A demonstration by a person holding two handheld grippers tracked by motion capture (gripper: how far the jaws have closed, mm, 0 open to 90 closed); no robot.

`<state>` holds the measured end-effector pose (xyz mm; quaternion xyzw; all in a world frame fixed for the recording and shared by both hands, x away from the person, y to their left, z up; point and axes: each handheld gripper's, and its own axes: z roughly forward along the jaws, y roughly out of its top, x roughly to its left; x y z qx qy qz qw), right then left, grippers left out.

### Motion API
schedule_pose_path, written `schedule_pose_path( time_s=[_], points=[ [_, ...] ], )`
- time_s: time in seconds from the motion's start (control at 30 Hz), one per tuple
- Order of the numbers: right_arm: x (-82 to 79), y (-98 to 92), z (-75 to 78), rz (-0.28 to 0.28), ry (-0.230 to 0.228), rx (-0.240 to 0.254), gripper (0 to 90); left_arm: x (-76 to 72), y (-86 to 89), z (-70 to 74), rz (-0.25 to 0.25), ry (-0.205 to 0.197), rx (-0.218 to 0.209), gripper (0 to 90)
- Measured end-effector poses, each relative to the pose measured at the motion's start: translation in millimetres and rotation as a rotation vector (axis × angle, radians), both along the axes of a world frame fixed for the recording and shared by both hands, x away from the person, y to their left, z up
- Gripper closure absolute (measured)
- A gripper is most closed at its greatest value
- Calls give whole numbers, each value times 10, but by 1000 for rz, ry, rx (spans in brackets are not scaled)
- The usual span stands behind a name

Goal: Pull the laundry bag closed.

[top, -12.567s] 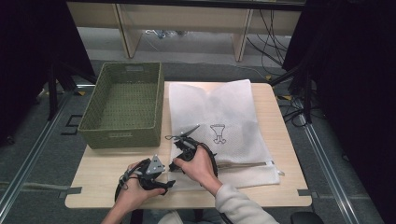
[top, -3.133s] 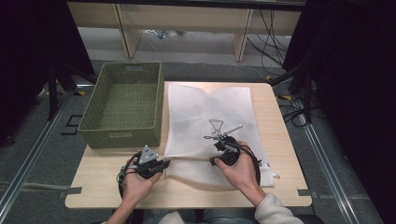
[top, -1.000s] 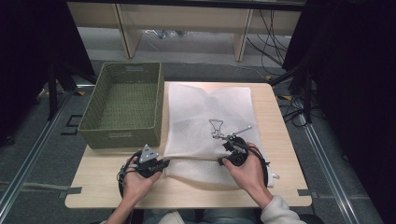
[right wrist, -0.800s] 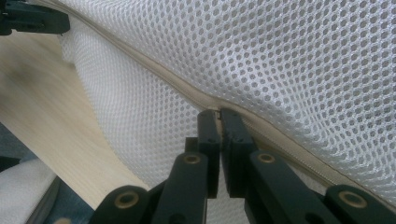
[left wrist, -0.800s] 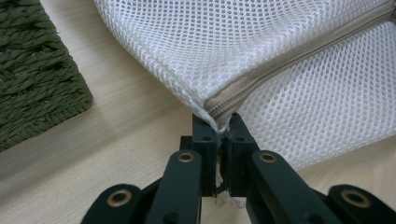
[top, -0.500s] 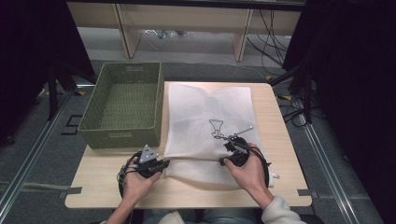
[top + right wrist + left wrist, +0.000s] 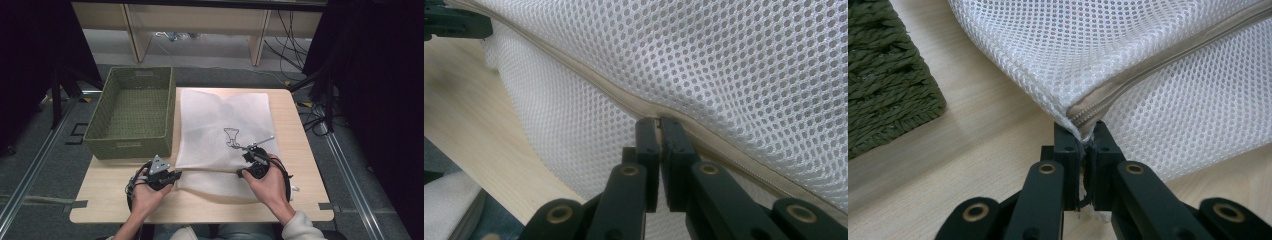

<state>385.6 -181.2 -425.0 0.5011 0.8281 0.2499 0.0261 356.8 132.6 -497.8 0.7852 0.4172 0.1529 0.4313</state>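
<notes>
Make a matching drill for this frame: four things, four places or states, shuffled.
Things:
1. left gripper
2. right gripper
3. green woven basket
4. mesh laundry bag

States:
A. empty, at the table's left
B. shut on the zipper's end corner
C. spread flat, goblet print up
D. shut on the zipper partway along

Pairs: 1-B, 2-D, 3-A, 4-C

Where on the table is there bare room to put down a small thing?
The widest bare wood of the table is the front left corner, between the green basket and the near edge. A narrow strip runs right of the mesh bag, and another along the near edge. The middle is crowded: left gripper and right gripper both grip the bag.
</notes>
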Motion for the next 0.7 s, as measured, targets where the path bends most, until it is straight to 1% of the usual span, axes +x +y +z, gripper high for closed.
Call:
schedule_pose_path(
  time_s=[0.03,0.07,0.13,0.17,0.2,0.27,0.37,0.4,0.43,0.5,0.53,0.63,0.67,0.7],
  points=[
    [1,0,-1,1,1,-5,884,7,8,5,-14,-5,11,847],
    [-6,3,3,-9,11,-8,884,0,-3,-1,1,2,-3,847],
    [-7,-2,1,-7,8,-10,884,5,1,-1,-1,4,-2,847],
    [-9,-3,1,-15,8,-10,884,7,3,-2,-4,1,-2,847],
    [5,-25,-5,11,-7,-9,884,6,1,-2,-3,3,-2,847],
    [-7,-21,1,-2,-3,-12,884,7,1,-2,-2,3,-3,847],
    [-9,-25,-1,-1,-3,-8,884,8,4,0,-3,2,-3,847],
    [-20,-21,8,-18,5,-1,884,11,4,-2,-1,-2,2,847],
    [-21,-24,10,-21,7,-5,884,7,1,-2,0,5,-7,847],
    [-12,-41,6,-10,2,-6,884,9,4,-2,-1,-2,-4,847],
    [-20,-46,11,-19,2,-14,884,10,7,0,-3,0,-2,847],
    [-13,-68,4,-9,0,-3,884,10,6,0,-3,1,-2,847],
    [-15,-68,-1,-19,-12,-3,884,8,-6,-4,5,-1,-16,847],
    [-15,-71,2,-15,-8,-4,884,8,-8,-4,7,-2,-19,847]
  ],
)
